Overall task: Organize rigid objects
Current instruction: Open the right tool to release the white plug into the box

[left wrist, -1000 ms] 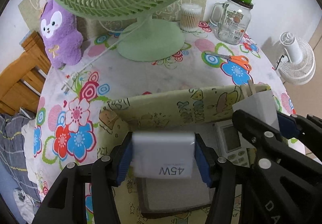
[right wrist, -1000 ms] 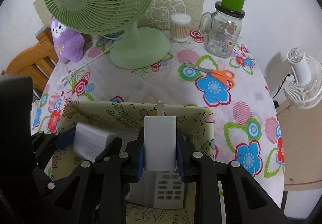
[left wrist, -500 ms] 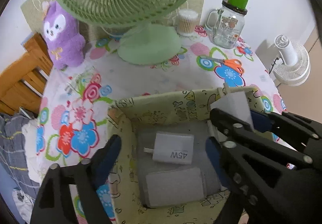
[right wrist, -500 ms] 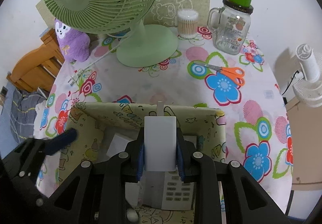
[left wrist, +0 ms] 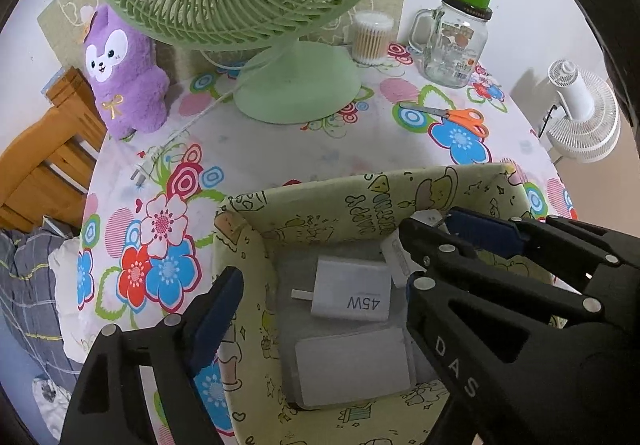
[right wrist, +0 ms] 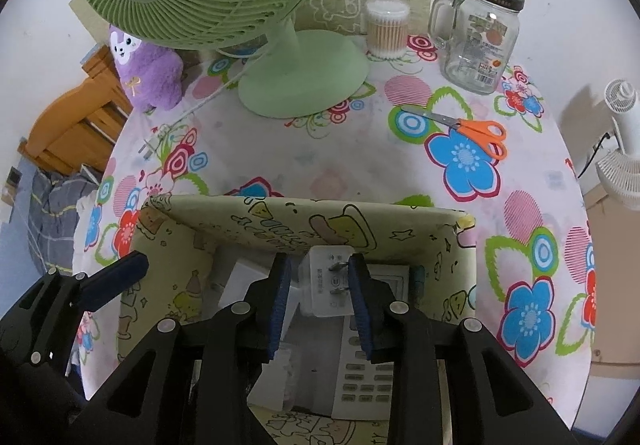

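A yellow-green patterned box stands on the flowered table. Inside it lie a white 45W charger, a flat white block and a white remote. My left gripper is open and empty above the box; one finger shows in the right wrist view. My right gripper is inside the box, its jaws parted around a white plug adapter that lies between them with prongs up. The right gripper also shows in the left wrist view.
A green desk fan, a cotton-swab tub, a glass jar with a green cup on it, orange scissors and a purple plush are on the table beyond the box. A white fan stands off the right edge.
My left gripper opened and dropped the 45W charger into the box, then drew back. My right gripper lowered the plug adapter into the box and its jaws have opened off it.
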Demonstrator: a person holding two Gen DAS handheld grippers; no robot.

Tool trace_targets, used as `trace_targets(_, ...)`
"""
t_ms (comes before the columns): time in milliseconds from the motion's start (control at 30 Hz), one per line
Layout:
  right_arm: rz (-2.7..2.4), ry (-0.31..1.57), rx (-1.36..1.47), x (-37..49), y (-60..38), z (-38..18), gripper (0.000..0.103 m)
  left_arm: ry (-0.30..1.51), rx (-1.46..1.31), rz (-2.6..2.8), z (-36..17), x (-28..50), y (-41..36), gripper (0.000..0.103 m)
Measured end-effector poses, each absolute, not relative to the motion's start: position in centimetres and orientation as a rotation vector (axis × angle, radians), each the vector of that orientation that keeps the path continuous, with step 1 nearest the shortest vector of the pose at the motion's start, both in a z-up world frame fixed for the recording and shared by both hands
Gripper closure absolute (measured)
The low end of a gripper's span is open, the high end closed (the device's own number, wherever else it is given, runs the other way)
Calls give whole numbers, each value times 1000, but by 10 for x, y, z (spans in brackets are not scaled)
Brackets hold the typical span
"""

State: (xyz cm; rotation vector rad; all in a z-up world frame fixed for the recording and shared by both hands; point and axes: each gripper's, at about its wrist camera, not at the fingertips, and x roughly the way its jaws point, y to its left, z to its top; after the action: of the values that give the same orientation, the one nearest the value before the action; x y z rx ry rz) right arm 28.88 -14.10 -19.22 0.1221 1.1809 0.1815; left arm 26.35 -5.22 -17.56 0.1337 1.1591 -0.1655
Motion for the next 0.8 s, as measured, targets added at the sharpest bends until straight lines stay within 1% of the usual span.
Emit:
trace_targets(67,170,1182,115,287,-142,-192,61,1160,149,-164,-176,263,-54,17)
trace_targets(100,169,1178,112,286,-143,-191,53,1160,151,-167,-176,262,-54,17)
trace_targets(133,175,1172,120,285,-144,-189,42,1161,148,-172,-175,262,-54,15)
trace_targets(200,179,1163,149,281,-147,-186,35,1149,138,-174,-171,260,-54,13)
trace_targets(800,147,1117,163,252,-152,-160,32,1095,140,-190,-147,234,-57,10)
